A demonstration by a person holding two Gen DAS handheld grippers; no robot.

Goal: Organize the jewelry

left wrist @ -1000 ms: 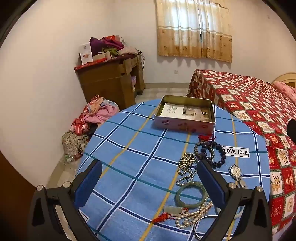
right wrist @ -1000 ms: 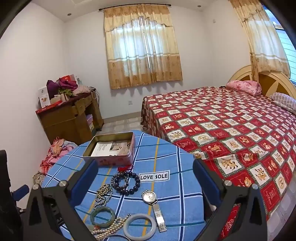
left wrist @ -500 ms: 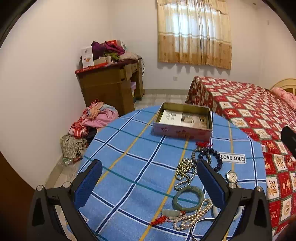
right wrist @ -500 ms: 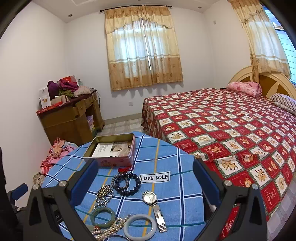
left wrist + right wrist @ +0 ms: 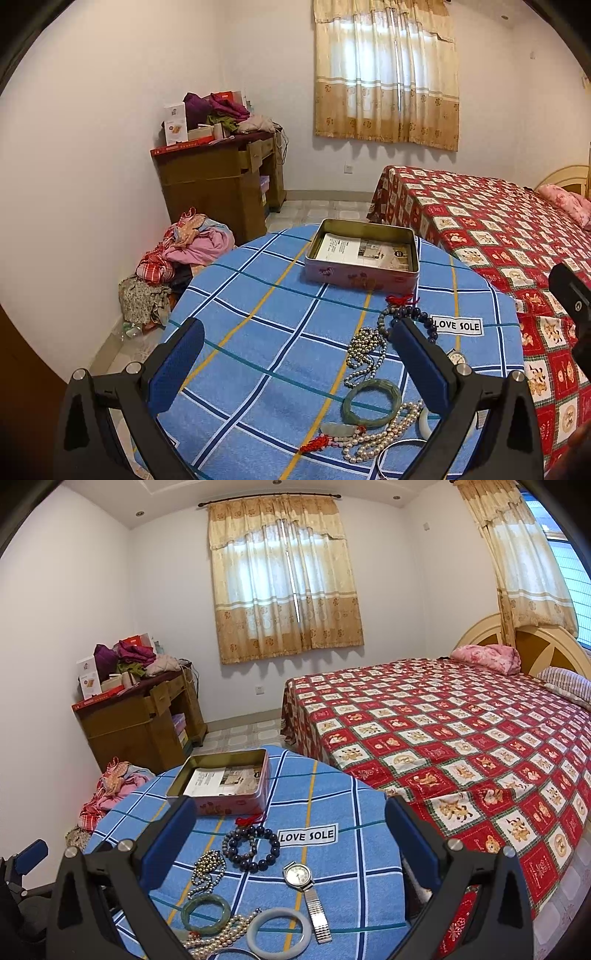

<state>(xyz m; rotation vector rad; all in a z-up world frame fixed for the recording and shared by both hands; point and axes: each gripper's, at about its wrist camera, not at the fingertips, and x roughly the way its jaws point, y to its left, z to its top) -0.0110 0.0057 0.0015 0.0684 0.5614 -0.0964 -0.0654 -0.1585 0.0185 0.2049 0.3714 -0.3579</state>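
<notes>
Over the last second the left wrist view has pulled back and risen a little: the tin has slid lower and grown more distant in the frame, and more of the blue checked counter (image 5: 258,332) shows. The right wrist view has barely shifted. No piece of jewelry has moved, so the sorting looks not yet begun; both tools seem to be lining up above the pile.

The left gripper (image 5: 295,354) hangs over the counter with its jaws spread wide and nothing between them. In the lower right of that view lie the grey bead strand (image 5: 364,350), the green bangle (image 5: 371,402) and the pearl necklace (image 5: 384,435).

The open tin (image 5: 364,254) sits at centre frame, at the far edge of the counter. It holds only printed paper lining its bottom; no jewelry is in it.

The right gripper (image 5: 291,838) also has its jaws spread and empty. Beneath it, at lower centre, are the dark bead bracelet (image 5: 251,849), the wristwatch (image 5: 297,875) and the pale bangle (image 5: 279,932), all well apart from the tin.
</notes>
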